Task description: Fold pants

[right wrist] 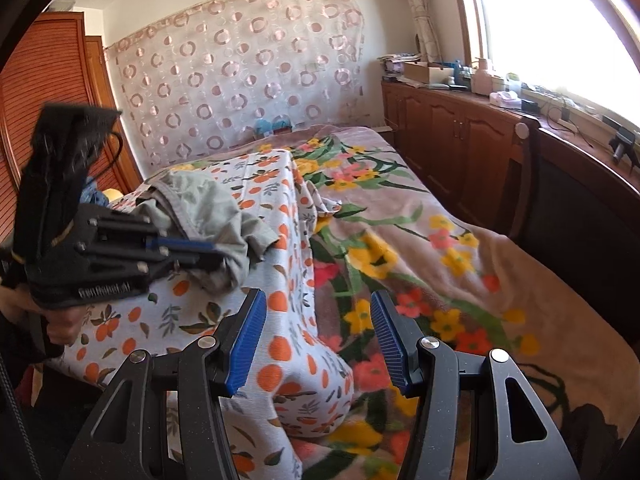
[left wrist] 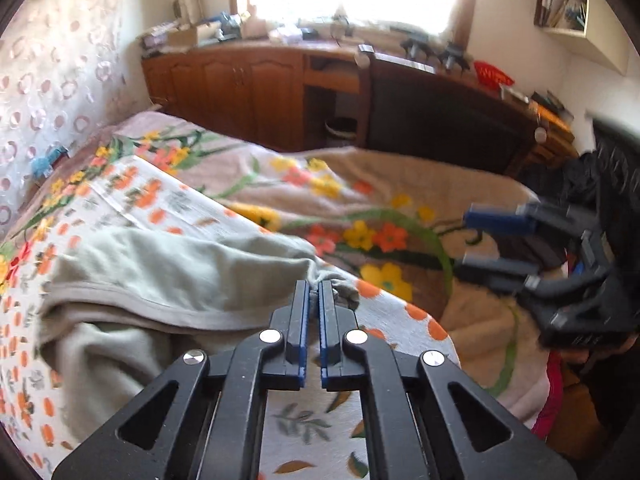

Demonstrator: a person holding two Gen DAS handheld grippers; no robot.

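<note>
Left gripper (left wrist: 314,286), body lettered "FrenRobot.AI", fingers pinching grey pants (left wrist: 168,276) on orange-print sheet (left wrist: 120,200) over floral bed (right wrist: 420,240); right gripper (right wrist: 318,306) fingers spread; cabinets (right wrist: 460,140) far.

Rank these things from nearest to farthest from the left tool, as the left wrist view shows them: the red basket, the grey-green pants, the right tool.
1. Grey-green pants: pinched at the left tool, lying to its left.
2. Right tool: to the right, open, over the flowered blanket.
3. Red basket: far back right, on the wooden cabinet.
</note>
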